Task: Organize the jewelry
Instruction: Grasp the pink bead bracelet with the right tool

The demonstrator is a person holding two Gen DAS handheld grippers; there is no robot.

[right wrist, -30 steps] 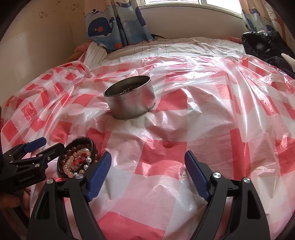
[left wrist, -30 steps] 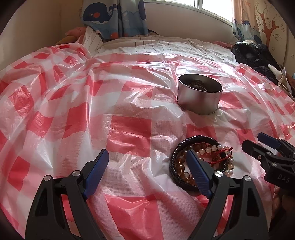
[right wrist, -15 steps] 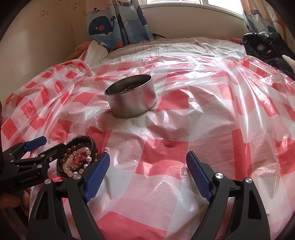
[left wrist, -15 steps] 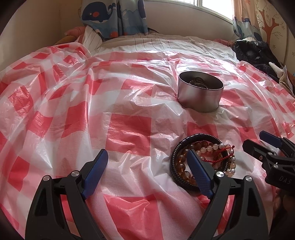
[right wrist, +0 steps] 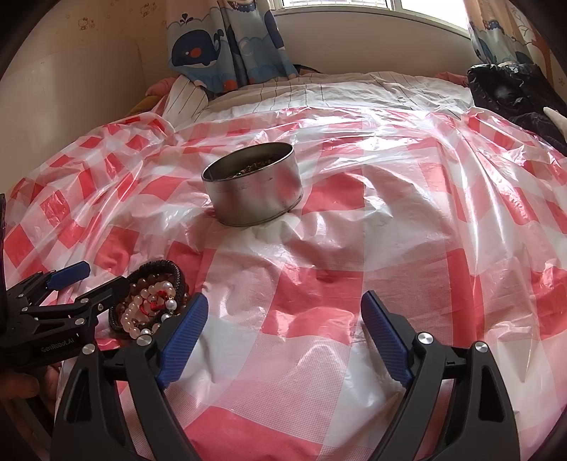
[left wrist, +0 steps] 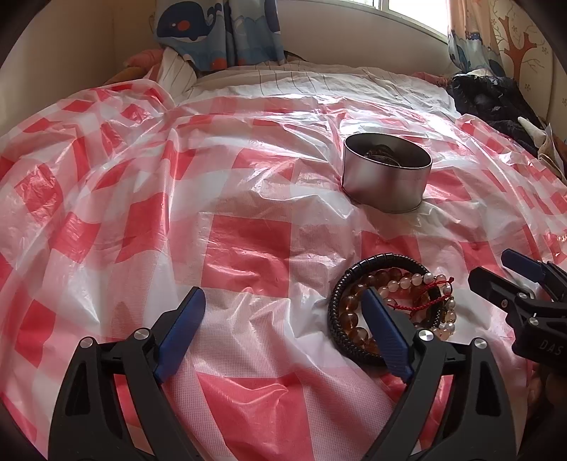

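A pile of bracelets (left wrist: 400, 283) lies on the checked sheet: a black braided band, amber beads, and pale pearls with a red cord. My left gripper (left wrist: 281, 298) is open with nothing between its fingers. Its right finger (left wrist: 386, 333) stands in front of the pile's near edge. My right gripper (right wrist: 283, 301) is also open over bare sheet, with the bracelets (right wrist: 152, 298) just off its left finger. A round metal tin (left wrist: 386, 177) holding dark jewelry sits farther back. Each view shows the other gripper: the right gripper (left wrist: 492, 269) and the left gripper (right wrist: 104, 276) flank the pile.
A red-and-white checked plastic sheet (left wrist: 248, 248) covers the bed, wrinkled around the tin (right wrist: 253, 188). Striped bedding (left wrist: 283, 81) and a whale-print curtain (left wrist: 212, 28) lie behind. Dark clothing (left wrist: 496, 103) is heaped at the back right. A hand (right wrist: 21, 386) holds the left gripper's handle.
Both grippers' fingers have spread slightly wider. The hands, the bracelets and the tin have stayed where they were.
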